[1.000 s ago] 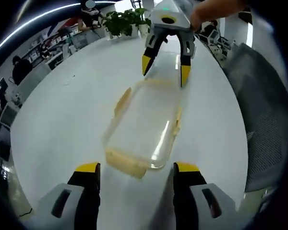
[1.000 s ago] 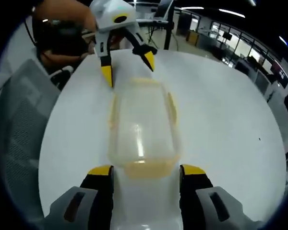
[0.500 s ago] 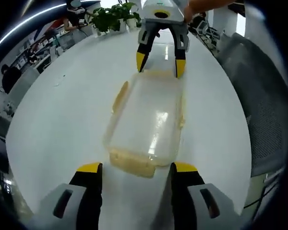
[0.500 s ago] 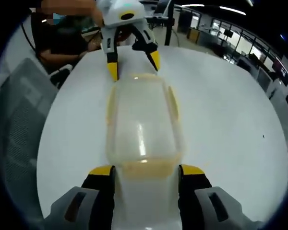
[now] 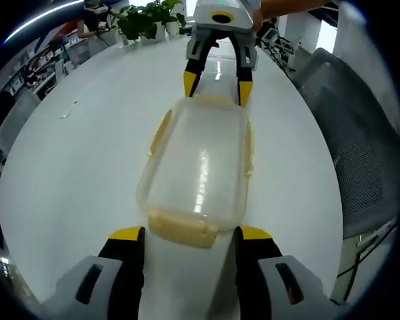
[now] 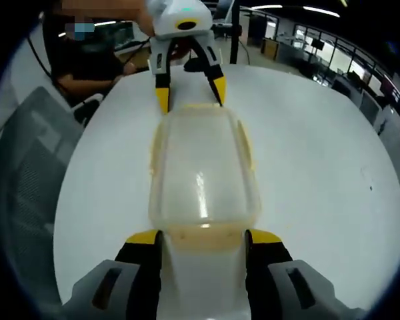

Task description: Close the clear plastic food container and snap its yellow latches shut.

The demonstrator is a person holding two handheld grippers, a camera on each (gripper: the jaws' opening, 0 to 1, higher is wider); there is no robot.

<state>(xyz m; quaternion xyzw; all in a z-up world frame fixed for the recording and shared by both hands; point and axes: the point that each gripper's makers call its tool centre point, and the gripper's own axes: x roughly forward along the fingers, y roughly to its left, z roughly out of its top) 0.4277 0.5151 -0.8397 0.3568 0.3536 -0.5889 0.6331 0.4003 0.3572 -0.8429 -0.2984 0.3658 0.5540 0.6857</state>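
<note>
On the white desk (image 5: 67, 167), the clear plastic food container (image 5: 197, 167) lies lid-on between the two grippers, one at each short end. Left gripper (image 5: 190, 235): fingers spread apart, straddling the near yellow end latch (image 5: 182, 229), holding nothing. Right gripper (image 6: 202, 239): same at the opposite end, fingers apart either side of that end's latch (image 6: 203, 237). Side latches (image 5: 161, 130) stick outward from the long edges. Grey mesh chair (image 5: 360, 160) stands beside the desk; potted plants (image 5: 147, 19) at its far edge.
</note>
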